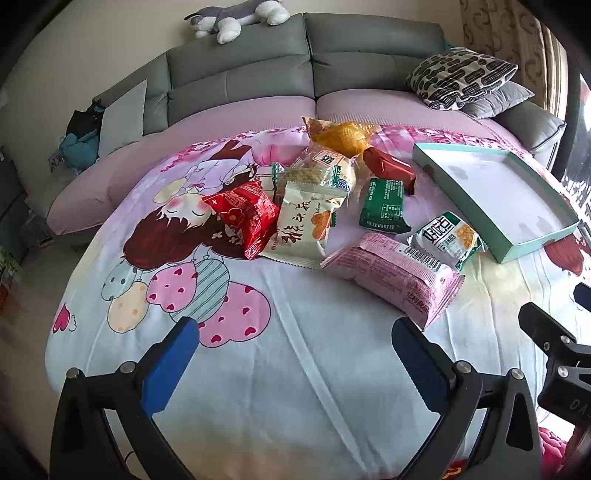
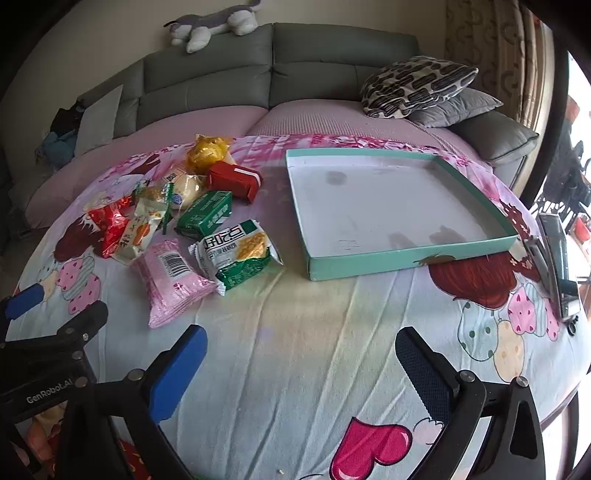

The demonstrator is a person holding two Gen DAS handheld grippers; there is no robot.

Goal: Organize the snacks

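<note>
My left gripper [image 1: 295, 354] and right gripper [image 2: 301, 363] hover side by side over a cartoon-print bedsheet [image 2: 295, 332], both sets of jaws wide apart and holding nothing.

From the right wrist view, the snack pile sits at about 10 o'clock: a pink wafer pack [image 2: 171, 280] nearest me, a green-and-white cracker pack [image 2: 236, 253] touching its right side, a dark green packet [image 2: 205, 214] just behind that, then a red box-shaped pack [image 2: 234, 181] and a yellow bag [image 2: 208, 149] at the far end. A red foil bag [image 2: 110, 225] and a cream pastry bag [image 2: 138, 230] lie overlapped on the pile's left flank.

The teal-rimmed shallow box [image 2: 406, 258] lies at 1 o'clock, open side up, apart from the cracker pack, with a strip of bare sheet between them. Its near wall faces me.

At 3 o'clock a dark remote-like device [image 2: 557, 266] lies along the sheet's right edge, near the box's near right corner. Between my right jaws and the box the sheet is wrinkled but open.

Beyond the sheet stands a gray sofa [image 2: 229, 74], with a patterned cushion [image 2: 417, 83] at 1 o'clock and a plush husky [image 2: 210, 22] on the backrest at 11 o'clock.
</note>
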